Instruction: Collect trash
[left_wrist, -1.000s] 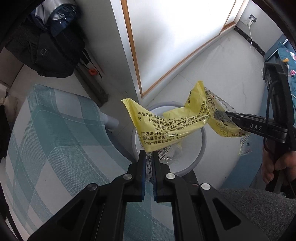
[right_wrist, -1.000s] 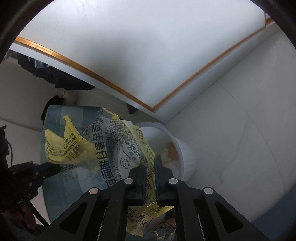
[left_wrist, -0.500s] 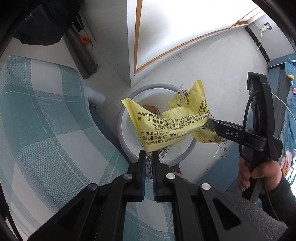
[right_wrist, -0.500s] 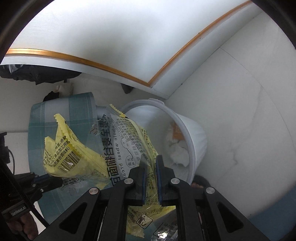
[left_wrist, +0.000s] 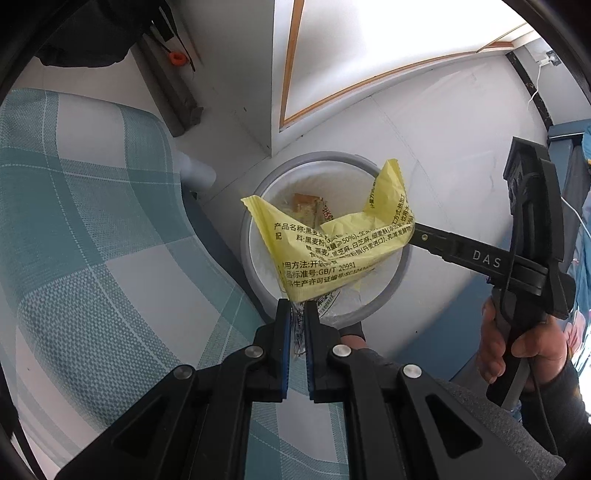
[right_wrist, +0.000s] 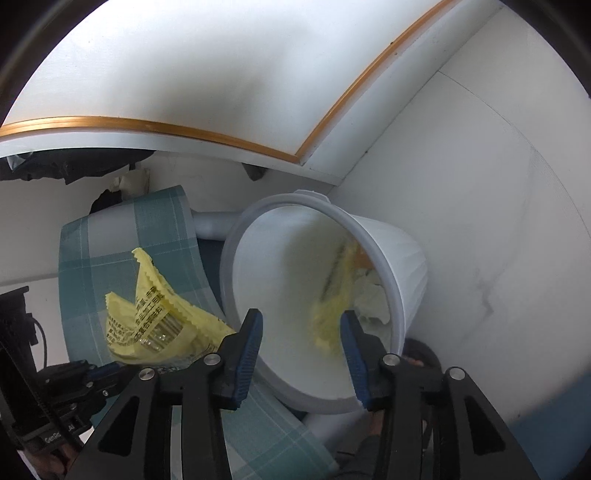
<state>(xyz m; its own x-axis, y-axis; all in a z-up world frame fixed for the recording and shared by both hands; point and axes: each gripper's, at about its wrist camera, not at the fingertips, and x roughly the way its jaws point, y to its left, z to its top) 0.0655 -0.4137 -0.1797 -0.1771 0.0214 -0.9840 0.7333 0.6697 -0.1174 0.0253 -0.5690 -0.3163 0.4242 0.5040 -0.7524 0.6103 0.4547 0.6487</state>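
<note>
My left gripper (left_wrist: 298, 306) is shut on a crumpled yellow wrapper (left_wrist: 332, 243) with black print and holds it over the round white trash bin (left_wrist: 255, 218). The same wrapper shows in the right wrist view (right_wrist: 155, 317), with the left gripper (right_wrist: 110, 369) below it. My right gripper (right_wrist: 301, 321) is open and empty above the bin's mouth (right_wrist: 236, 240). A second yellow wrapper (right_wrist: 332, 306) is a blur inside the bin, falling among other scraps. In the left wrist view the right gripper's arm (left_wrist: 472, 256) reaches in from the right, its tips hidden behind the held wrapper.
A teal and white checked cloth (left_wrist: 81, 236) covers the surface at left, beside the bin. A white cabinet with gold trim (right_wrist: 221, 92) stands behind the bin. Dark bags (left_wrist: 92, 33) lie at the far left. The floor (left_wrist: 443, 129) is pale tile.
My right gripper has opened and let go of its yellow wrapper, which drops into the bin. Both grippers have moved closer over the bin. The left still holds its wrapper.
</note>
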